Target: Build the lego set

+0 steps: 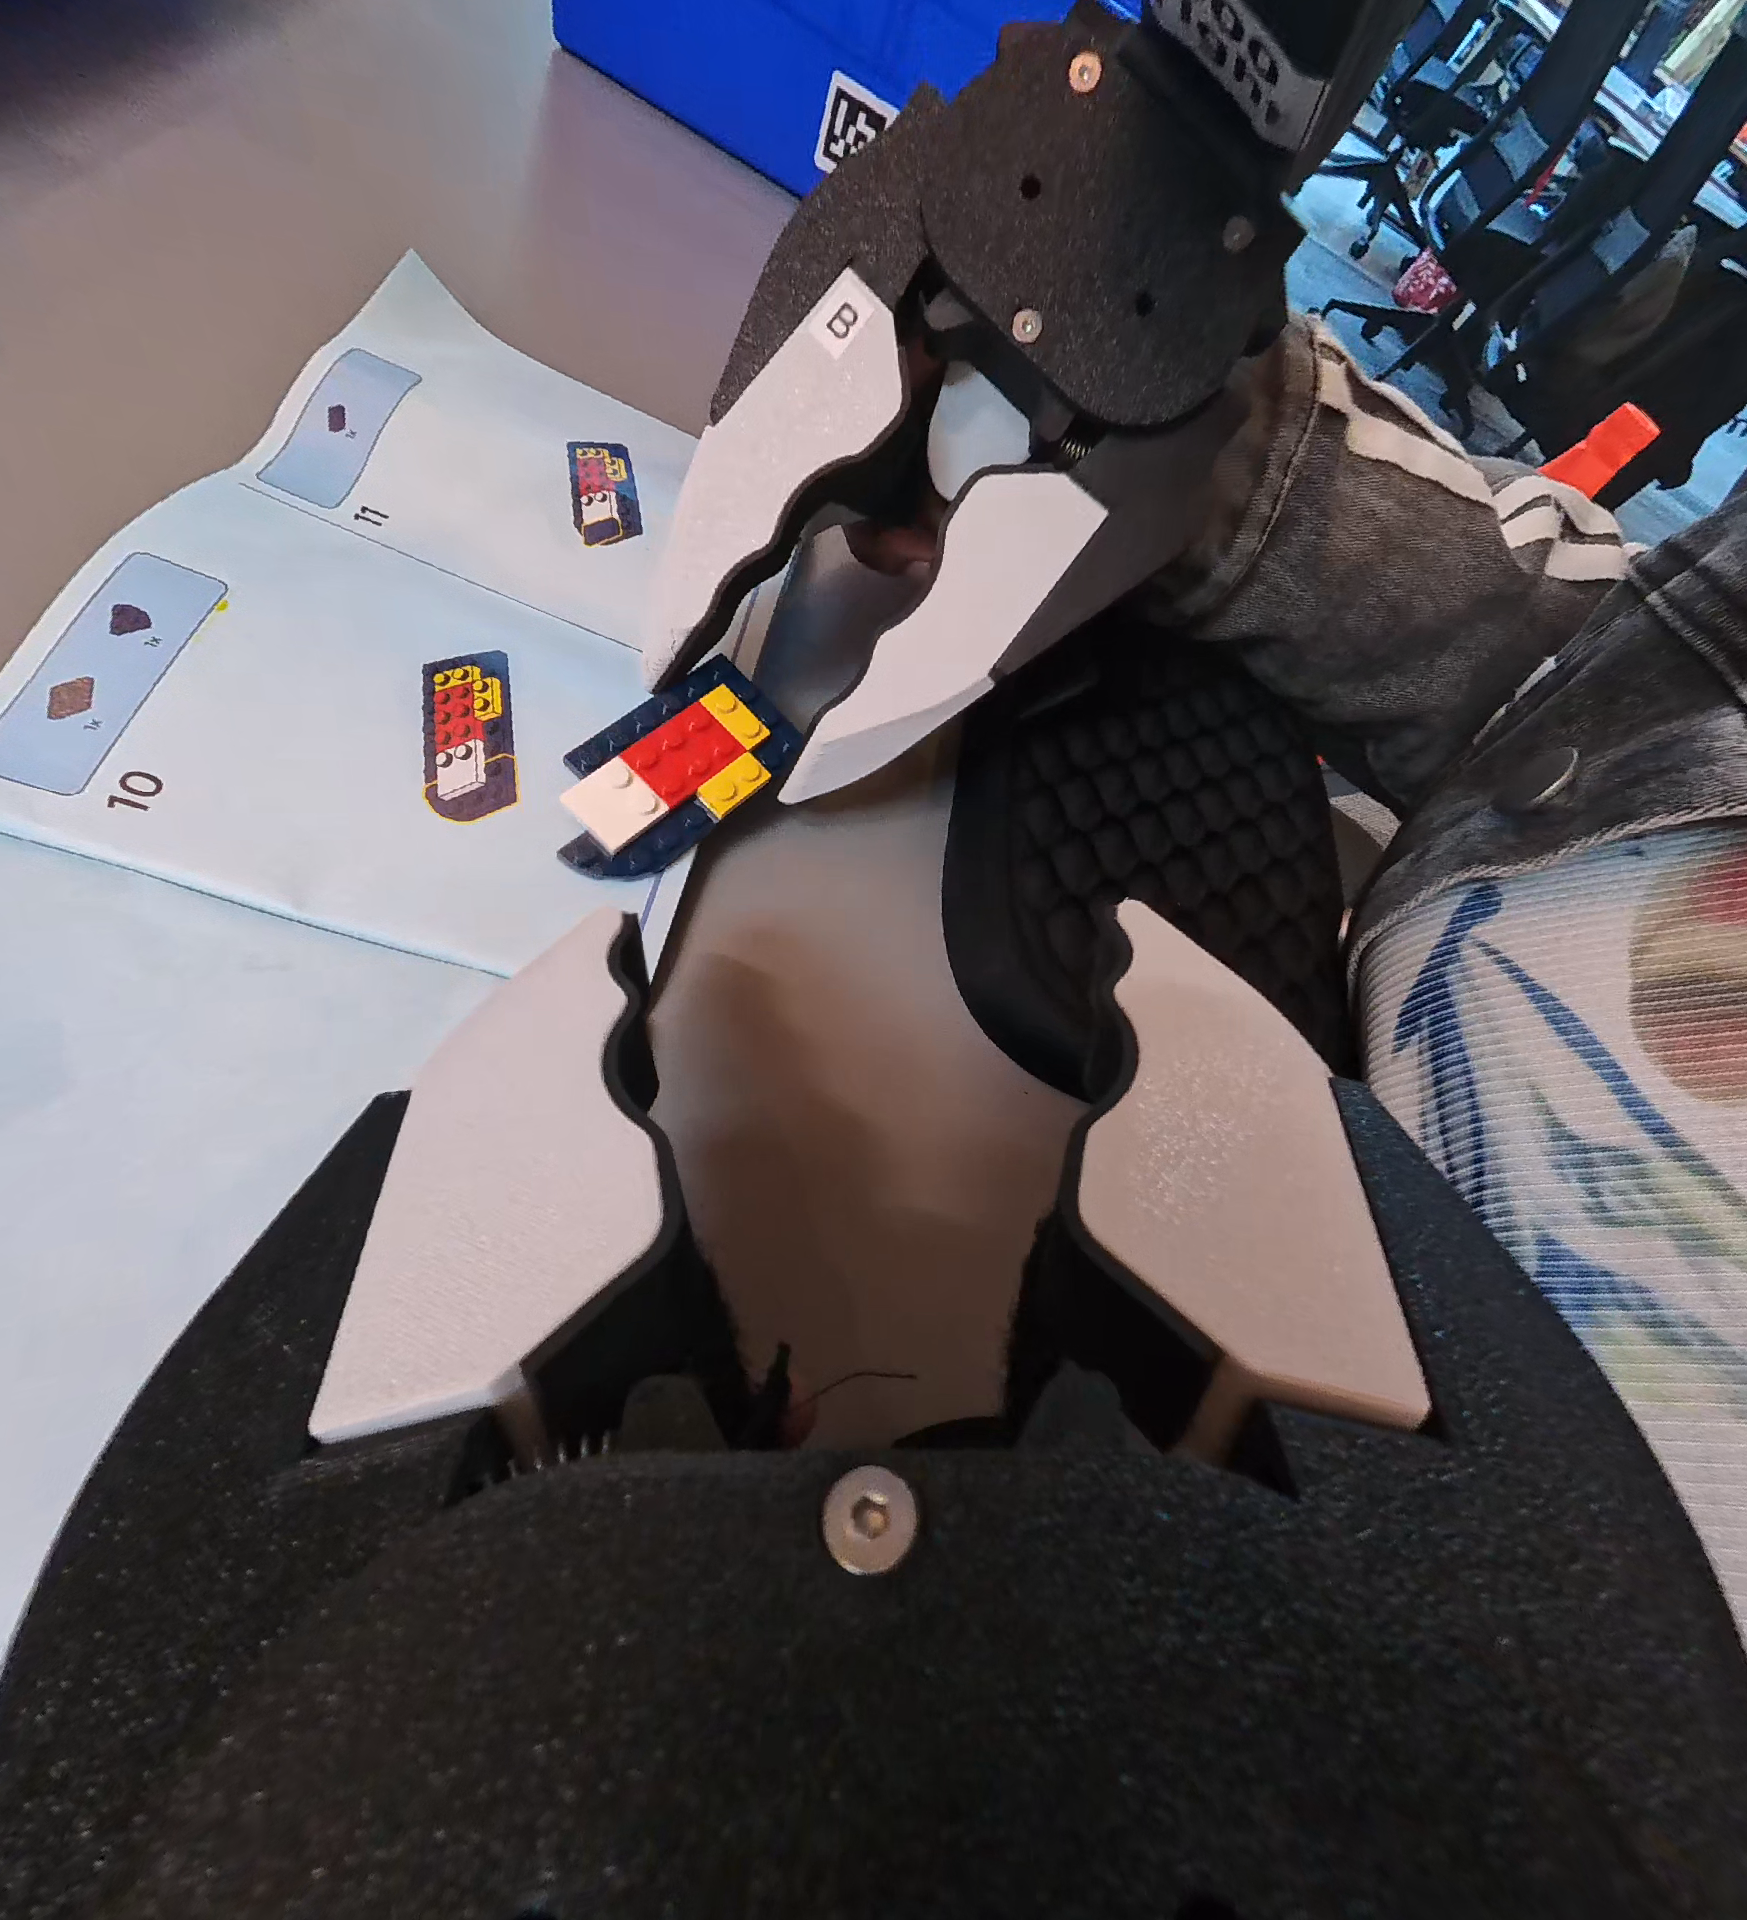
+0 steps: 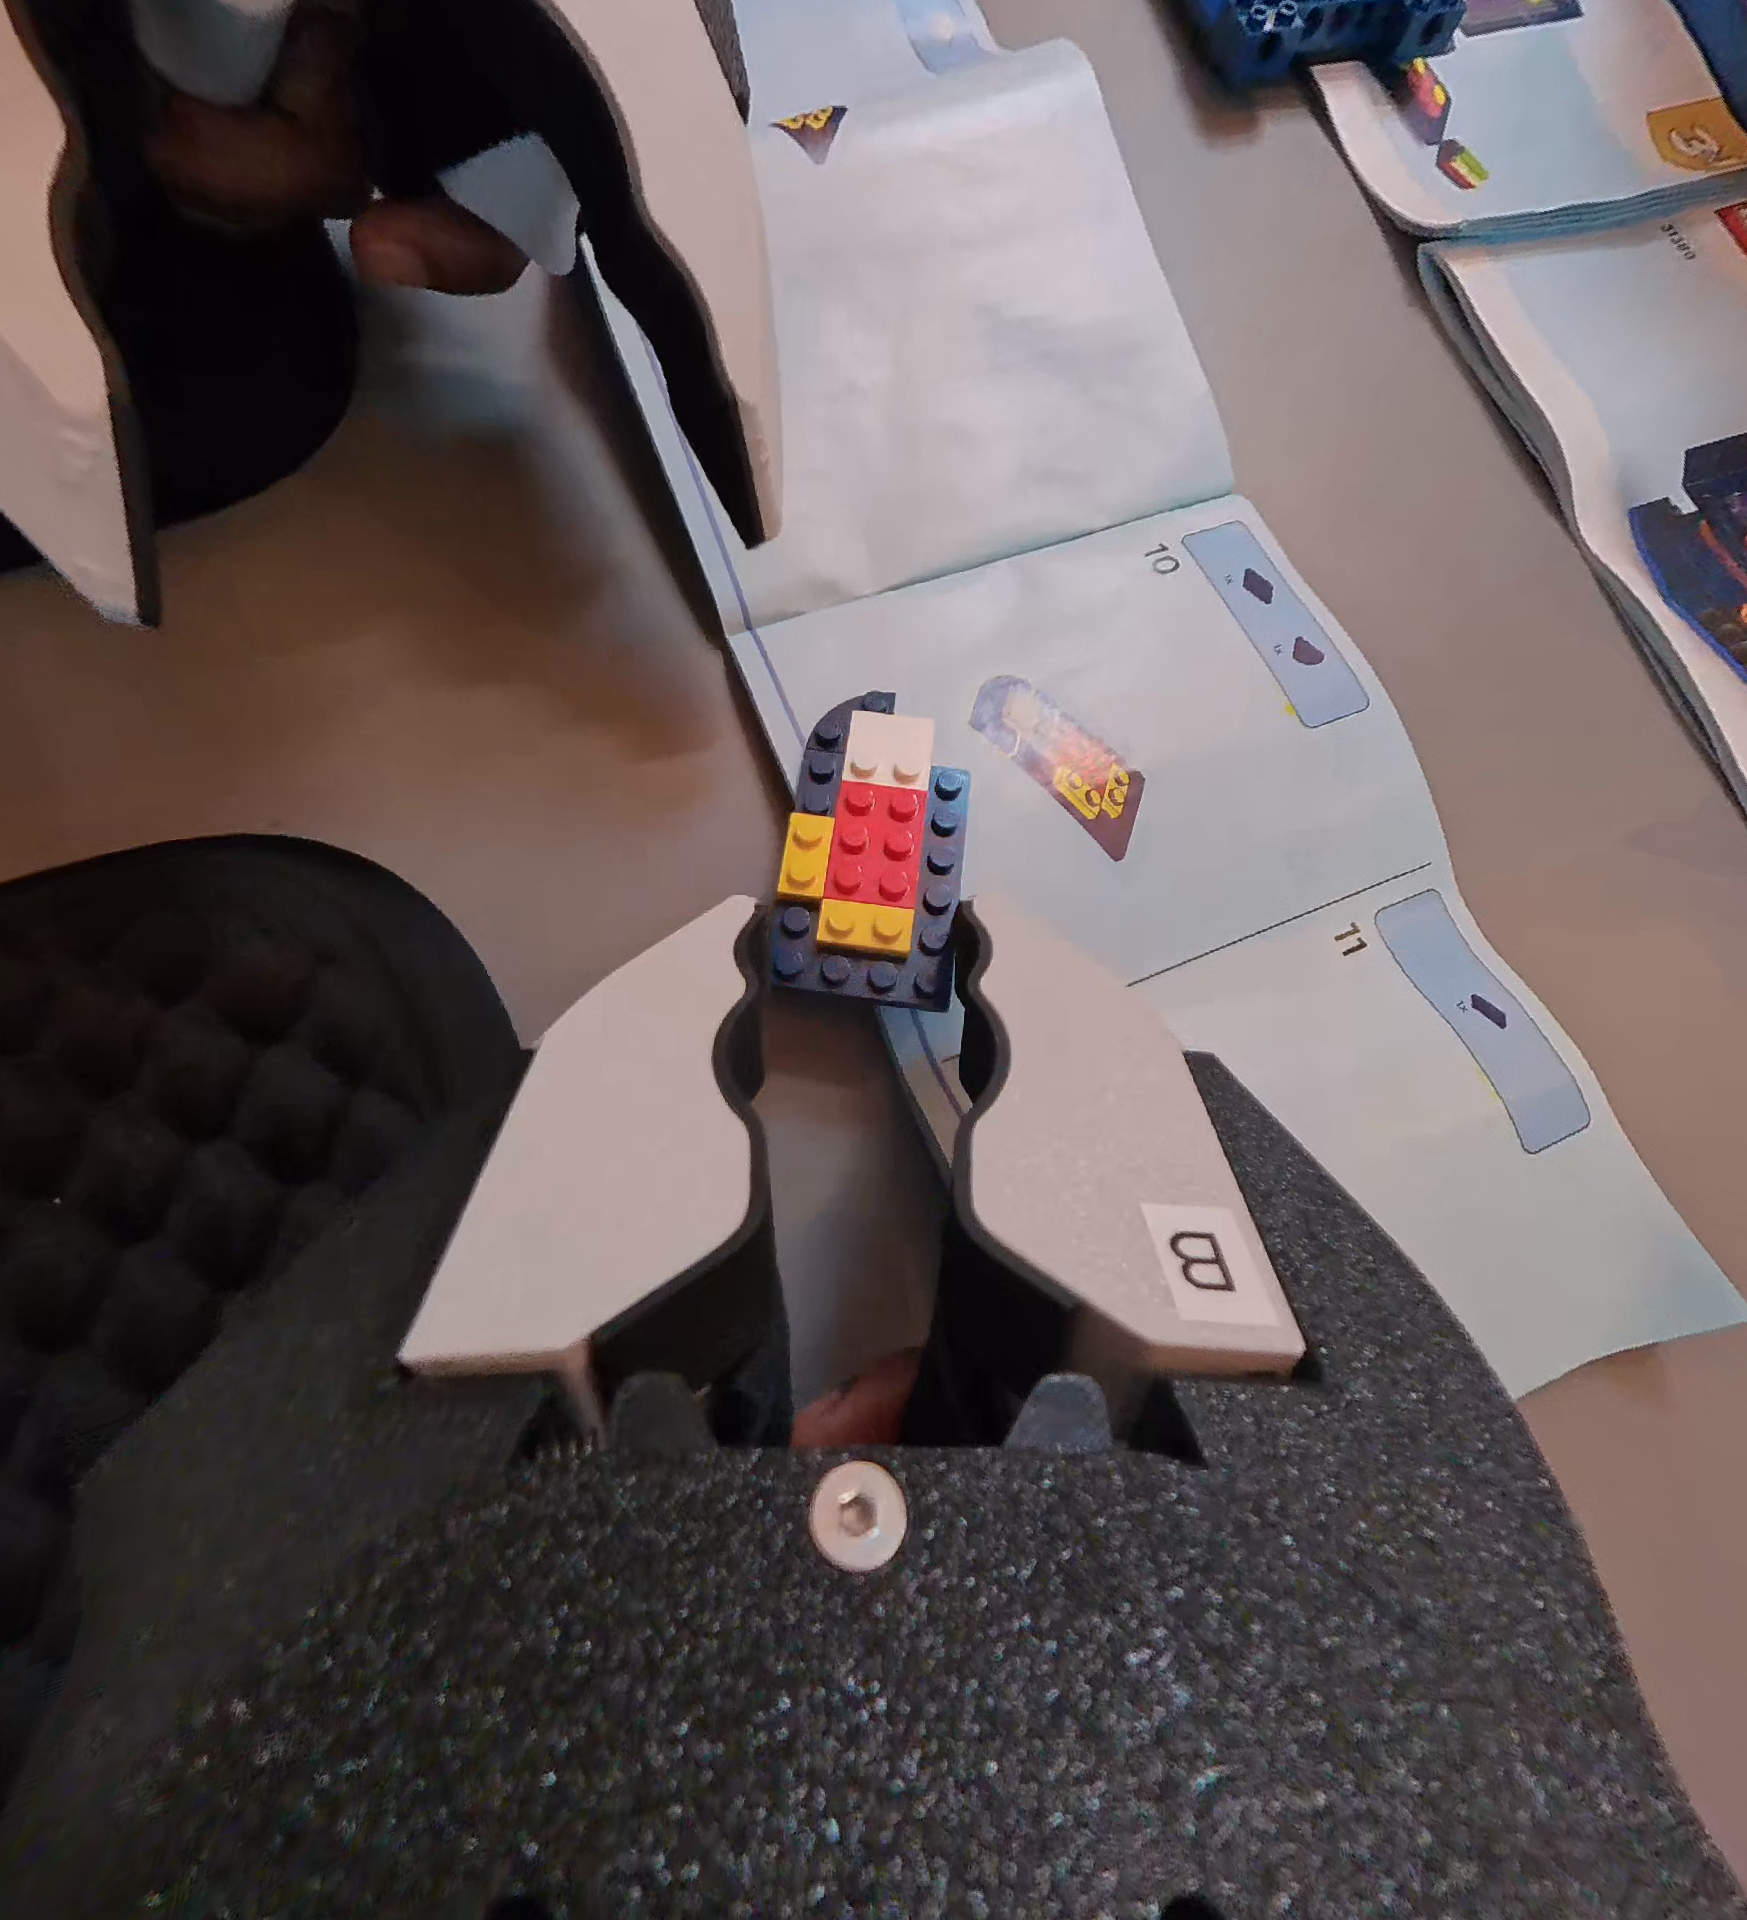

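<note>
Two grippers: right gripper (image 2: 864,940) clamps the navy brick plate model (image 2: 874,862); left gripper (image 1: 874,925) gapes apart.
Booklet: open instruction booklet (image 2: 1264,831), frame centre-right, printed with numbered steps.

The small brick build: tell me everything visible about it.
The brick build is a flat dark-blue studded plate, rounded at its far end, topped with a red plate, two yellow plates and a white tile. It looks like plastic. Its square end sits clamped between the right gripper pads, its rounded end over the open instruction booklet.
</note>
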